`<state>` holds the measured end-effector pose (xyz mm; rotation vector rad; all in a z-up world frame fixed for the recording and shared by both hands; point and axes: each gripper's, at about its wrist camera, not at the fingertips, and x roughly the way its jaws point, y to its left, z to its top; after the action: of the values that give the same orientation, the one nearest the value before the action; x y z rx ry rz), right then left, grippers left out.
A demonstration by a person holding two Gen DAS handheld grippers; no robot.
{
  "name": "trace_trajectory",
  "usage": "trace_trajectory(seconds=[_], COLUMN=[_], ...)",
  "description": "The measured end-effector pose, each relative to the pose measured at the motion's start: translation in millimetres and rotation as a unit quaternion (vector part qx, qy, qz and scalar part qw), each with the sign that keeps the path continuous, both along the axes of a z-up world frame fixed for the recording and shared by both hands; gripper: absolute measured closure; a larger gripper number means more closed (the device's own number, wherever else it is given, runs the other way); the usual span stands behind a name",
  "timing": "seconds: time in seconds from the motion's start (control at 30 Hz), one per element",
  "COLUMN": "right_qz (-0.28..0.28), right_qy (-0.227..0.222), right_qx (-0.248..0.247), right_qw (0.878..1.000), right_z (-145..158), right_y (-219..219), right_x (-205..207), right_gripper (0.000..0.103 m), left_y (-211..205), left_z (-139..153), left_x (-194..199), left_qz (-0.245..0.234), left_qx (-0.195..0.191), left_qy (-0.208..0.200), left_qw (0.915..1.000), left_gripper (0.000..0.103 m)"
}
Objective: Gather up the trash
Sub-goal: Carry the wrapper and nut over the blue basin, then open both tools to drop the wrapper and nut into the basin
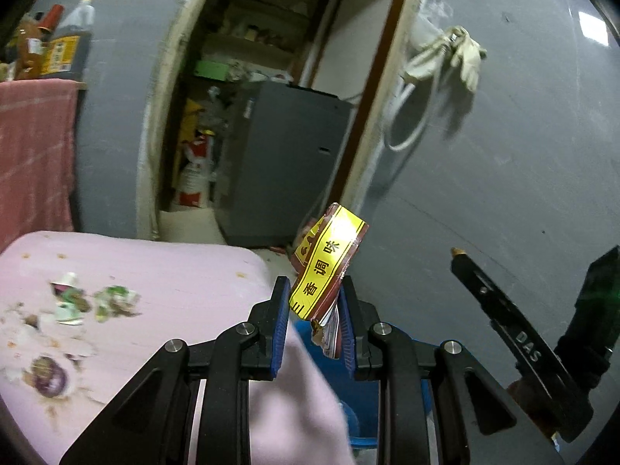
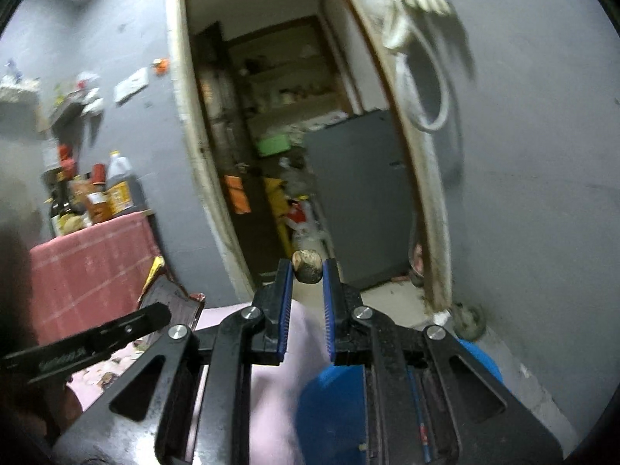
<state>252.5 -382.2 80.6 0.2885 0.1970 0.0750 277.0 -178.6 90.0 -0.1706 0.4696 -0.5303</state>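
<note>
My left gripper (image 1: 314, 290) is shut on a red and yellow food wrapper (image 1: 327, 261) and holds it past the right edge of the pink table (image 1: 174, 271), above a blue bin (image 1: 364, 426). My right gripper (image 2: 307, 267) is shut on a small brown and black scrap (image 2: 307, 267) and holds it above the blue bin (image 2: 333, 407). Several crumpled wrappers and scraps (image 1: 93, 302) lie on the pink table at the left. The right gripper's outer arm (image 1: 519, 345) shows in the left wrist view. The wrapper (image 2: 166, 294) and the left gripper's arm (image 2: 97, 341) show in the right wrist view.
A doorway (image 1: 271, 97) opens onto a storeroom with a grey cabinet (image 1: 286, 162). A red cloth-covered stand (image 1: 35, 147) with bottles (image 1: 66, 46) is at the left. Gloves and a hose (image 1: 445, 58) hang on the grey wall.
</note>
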Motion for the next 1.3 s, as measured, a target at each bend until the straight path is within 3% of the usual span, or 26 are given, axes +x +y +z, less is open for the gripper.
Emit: trace_trajectory(seconds=[0.2,0.47,0.87,1.3], right_qz=[-0.030,-0.036,-0.034,-0.036], right_qy=[0.035,0.072,0.110,0.122], right_qx=[0.021,0.050,0.069,0.070], right_qw=[0.999,0.996,0.991,0.989], right_z=[-12.3,-26.8,-41.5,-45.6], right_y=[-25.5,-39.1,-41.9,-40.8], right_x=[5.4,14.1,26.3,31.9], right_gripper=[0.088,0.088,0.086,0.085], left_y=[-33.3,-53.8,-50.2,-46.1], left_z=[-11.6,-36.1,-54.0,-57.3], left_x=[10.1,29.1,55.0,67.4], left_qz=[-0.025,-0.060,-0.059,-0.043], left_qx=[0.011,0.036,0.004,-0.010], left_qy=[0.024,0.085,0.161,0.188], left_qw=[0.9994,0.9939,0.9852,0.9812], left_gripper=[0.082,0.082,0.081,0.079])
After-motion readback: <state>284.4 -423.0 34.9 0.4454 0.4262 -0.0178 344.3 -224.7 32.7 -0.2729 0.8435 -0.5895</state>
